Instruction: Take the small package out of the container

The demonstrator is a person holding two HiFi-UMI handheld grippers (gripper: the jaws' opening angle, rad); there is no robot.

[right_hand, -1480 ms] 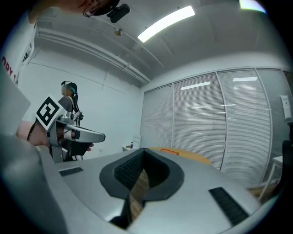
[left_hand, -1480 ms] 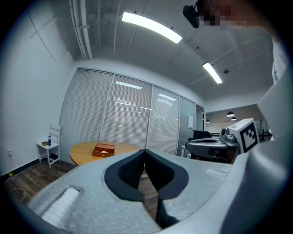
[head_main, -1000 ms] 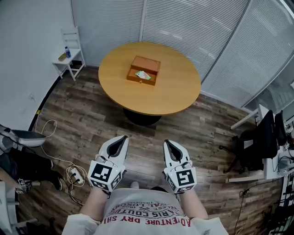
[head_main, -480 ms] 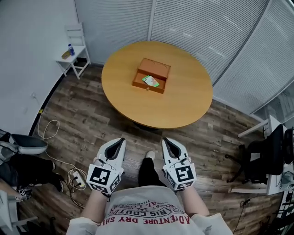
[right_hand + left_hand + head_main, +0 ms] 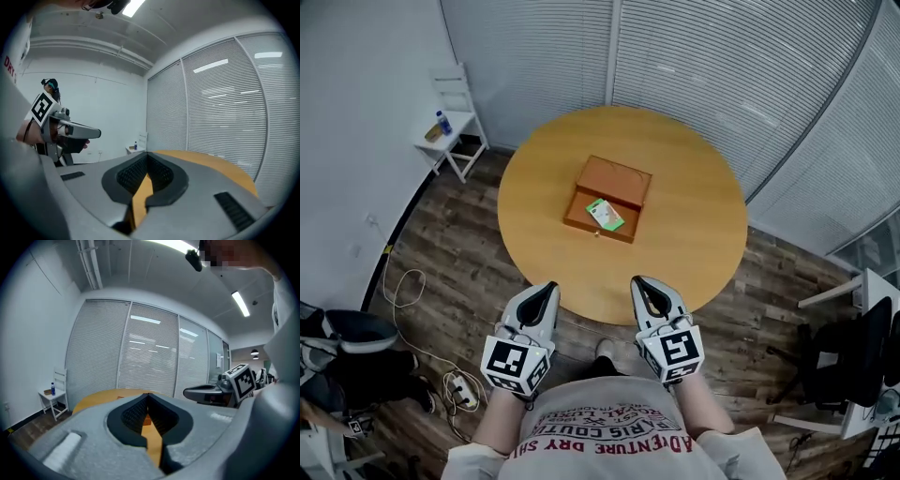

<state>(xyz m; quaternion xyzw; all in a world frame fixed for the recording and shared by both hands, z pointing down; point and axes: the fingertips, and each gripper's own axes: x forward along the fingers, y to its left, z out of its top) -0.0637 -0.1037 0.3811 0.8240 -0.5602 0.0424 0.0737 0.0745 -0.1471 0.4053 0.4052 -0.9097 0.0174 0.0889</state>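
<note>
A small open wooden box (image 5: 608, 198) sits near the middle of the round wooden table (image 5: 703, 234). Inside it lies a small green and white package (image 5: 604, 215). My left gripper (image 5: 546, 290) and my right gripper (image 5: 641, 284) are held side by side at the table's near edge, both shut and empty, well short of the box. In the left gripper view the box (image 5: 145, 419) shows only as a sliver behind the closed jaws. The right gripper view shows the table top (image 5: 215, 164) but not the box.
A white chair (image 5: 451, 117) with a blue bottle (image 5: 442, 123) stands against the wall at the left. Cables and a power strip (image 5: 455, 385) lie on the wooden floor. Slatted blinds (image 5: 712, 66) close off the far side. A dark office chair (image 5: 855, 356) is at the right.
The person has stepped toward the table: it and the box now lie closer, and both grippers reach its near edge. Their jaws stayed shut.
</note>
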